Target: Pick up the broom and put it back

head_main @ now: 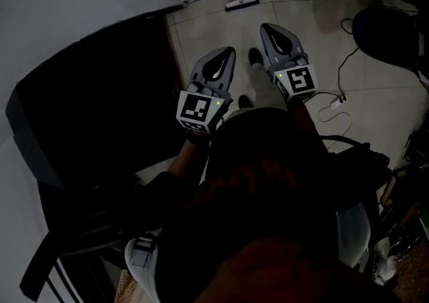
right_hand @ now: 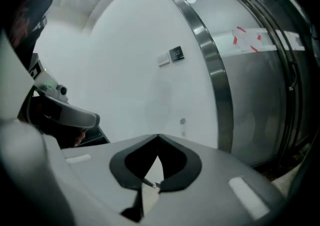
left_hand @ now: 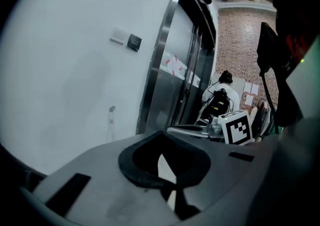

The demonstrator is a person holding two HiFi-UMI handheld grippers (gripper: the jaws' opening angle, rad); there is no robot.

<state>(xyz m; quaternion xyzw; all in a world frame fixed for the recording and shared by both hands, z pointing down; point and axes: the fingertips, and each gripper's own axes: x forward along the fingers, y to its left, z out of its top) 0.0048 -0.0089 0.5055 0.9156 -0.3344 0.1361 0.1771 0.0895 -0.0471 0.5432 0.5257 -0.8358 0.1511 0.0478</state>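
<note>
The broom (head_main: 240, 3) stands at the top of the head view, its pale head on the tiled floor and its thin handle leaning on the white wall. My left gripper (head_main: 221, 60) and right gripper (head_main: 273, 32) are held side by side over the floor, short of the broom and pointing toward it. Both have their jaws together with nothing between them. In the left gripper view the left gripper (left_hand: 160, 134) faces the wall, where a thin pale stick with a grey tip (left_hand: 112, 116) stands. The right gripper (right_hand: 158, 136) sees the same stick (right_hand: 183, 126).
A dark bulky piece (head_main: 100, 114) fills the left of the head view. A black cable with a white plug (head_main: 335, 100) lies on the floor at right, near a black round object (head_main: 389, 37). A steel-framed door (left_hand: 175, 70) and wall switches (left_hand: 127, 41) are ahead. A person sits far back (left_hand: 222, 95).
</note>
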